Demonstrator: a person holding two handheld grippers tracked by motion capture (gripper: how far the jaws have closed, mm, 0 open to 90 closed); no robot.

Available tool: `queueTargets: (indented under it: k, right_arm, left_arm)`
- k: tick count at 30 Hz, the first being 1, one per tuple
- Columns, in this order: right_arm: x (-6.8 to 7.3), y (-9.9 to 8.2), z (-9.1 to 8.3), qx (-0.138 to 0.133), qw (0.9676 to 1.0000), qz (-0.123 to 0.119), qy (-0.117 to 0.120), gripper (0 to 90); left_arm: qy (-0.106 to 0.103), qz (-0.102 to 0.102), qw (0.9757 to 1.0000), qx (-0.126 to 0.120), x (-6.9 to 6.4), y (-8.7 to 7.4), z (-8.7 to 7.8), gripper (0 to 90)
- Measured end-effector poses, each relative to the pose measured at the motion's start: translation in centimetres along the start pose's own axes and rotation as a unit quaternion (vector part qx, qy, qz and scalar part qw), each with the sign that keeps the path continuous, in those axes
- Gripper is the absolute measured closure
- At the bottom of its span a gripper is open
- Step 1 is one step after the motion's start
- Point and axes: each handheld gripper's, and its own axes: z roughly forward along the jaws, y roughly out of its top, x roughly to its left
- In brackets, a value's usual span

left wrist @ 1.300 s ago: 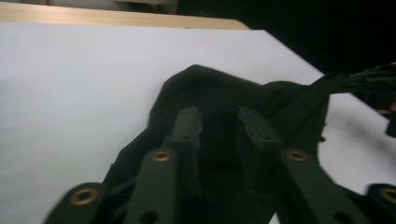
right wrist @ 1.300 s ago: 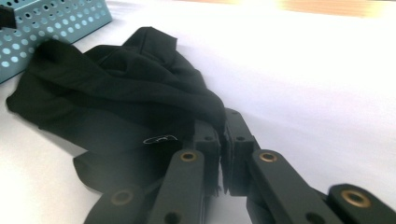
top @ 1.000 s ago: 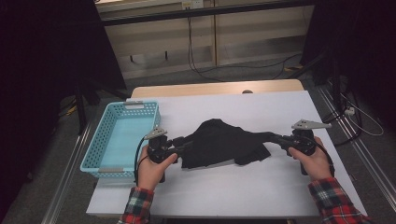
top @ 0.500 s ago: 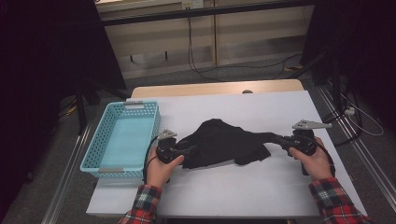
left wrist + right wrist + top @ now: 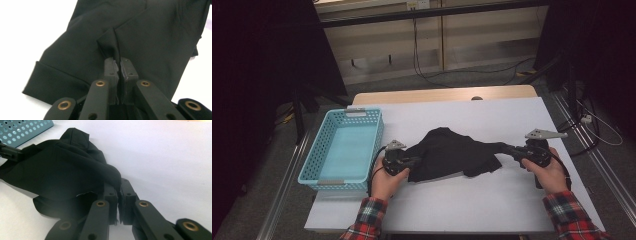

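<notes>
A crumpled black garment (image 5: pixel 452 155) lies in the middle of the white table (image 5: pixel 492 200). My left gripper (image 5: pixel 416 162) is at the garment's left edge; its jaws have just been closing and now pinch a raised fold of the black garment (image 5: pixel 130 37). In the left gripper view the left gripper (image 5: pixel 119 62) has its pads pressed together on that fold. My right gripper (image 5: pixel 508 148) is shut on the garment's right end, pulled out into a narrow strip. In the right gripper view the right gripper (image 5: pixel 119 185) grips the black garment (image 5: pixel 62 167) bunched over its jaws.
A light blue perforated basket (image 5: pixel 344 150) stands at the table's left edge, close to my left hand; its corner (image 5: pixel 22 130) appears far off in the right gripper view. Bare white tabletop lies in front of and behind the garment.
My left gripper moved right and down onto the garment's left edge and shut on a fold. The right gripper kept still, holding the right end.
</notes>
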Motion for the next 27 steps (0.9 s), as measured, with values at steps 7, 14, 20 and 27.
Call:
queueTargets:
  k: [7,14,20,27]
  right_arm:
    - [-0.1,0.0,-0.1,-0.004,1.0000,0.002,0.001,86.9]
    - [0.1,0.2,0.1,-0.006,1.0000,-0.003,0.000,86.9]
    - [0.6,0.6,-0.2,-0.012,0.9998,-0.013,0.002,86.9]
    - [1.7,2.4,-0.8,-0.024,0.9988,-0.042,0.001,87.0]
  left_arm:
    - [-0.004,-0.009,0.9992,-0.037,0.4,0.7,-1.7,86.1]
    - [-0.006,-0.010,0.9977,-0.066,0.4,1.4,-3.1,86.3]
    - [-0.003,-0.012,0.9962,-0.086,0.6,1.9,-4.1,86.4]
    - [0.002,-0.010,0.9943,-0.106,0.9,2.9,-5.1,86.5]
